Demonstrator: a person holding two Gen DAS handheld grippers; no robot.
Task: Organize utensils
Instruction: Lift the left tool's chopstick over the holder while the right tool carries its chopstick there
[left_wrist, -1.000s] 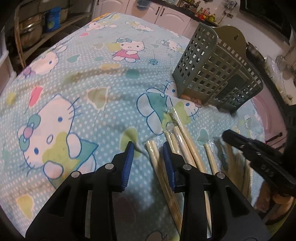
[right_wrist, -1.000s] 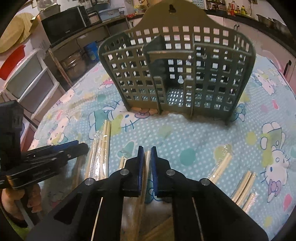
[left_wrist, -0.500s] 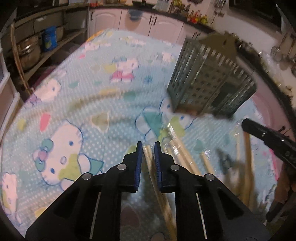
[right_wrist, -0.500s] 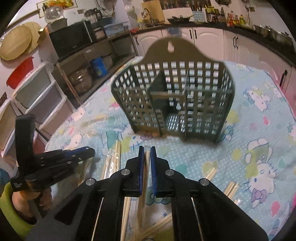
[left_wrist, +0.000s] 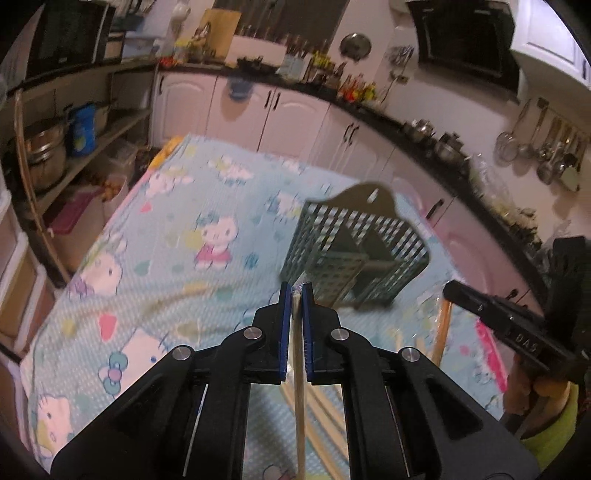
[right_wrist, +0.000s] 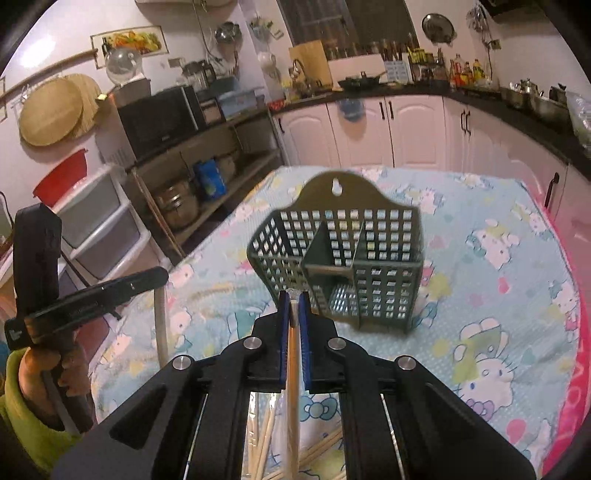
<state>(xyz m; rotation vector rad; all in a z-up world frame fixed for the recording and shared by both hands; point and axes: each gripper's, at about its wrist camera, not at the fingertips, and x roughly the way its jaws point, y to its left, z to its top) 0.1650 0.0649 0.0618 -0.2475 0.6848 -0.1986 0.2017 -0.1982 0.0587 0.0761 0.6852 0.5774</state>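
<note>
Two tongs, left tongs (left_wrist: 296, 291) and right tongs (right_wrist: 294, 298), each pinching one wrapped chopstick pair; one green caddy (right_wrist: 345, 266) at frame centre.

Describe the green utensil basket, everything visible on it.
The green utensil basket looks like dull green plastic, its walls a grid of square holes. A taller arched back panel carries a keyhole hanging slot. Inner dividers split it into compartments, and the ones in view look empty. It stands upright on the cartoon-cat tablecloth, open top up. Nothing grips it; both grippers, each holding wrapped chopsticks, are short of it.
</note>
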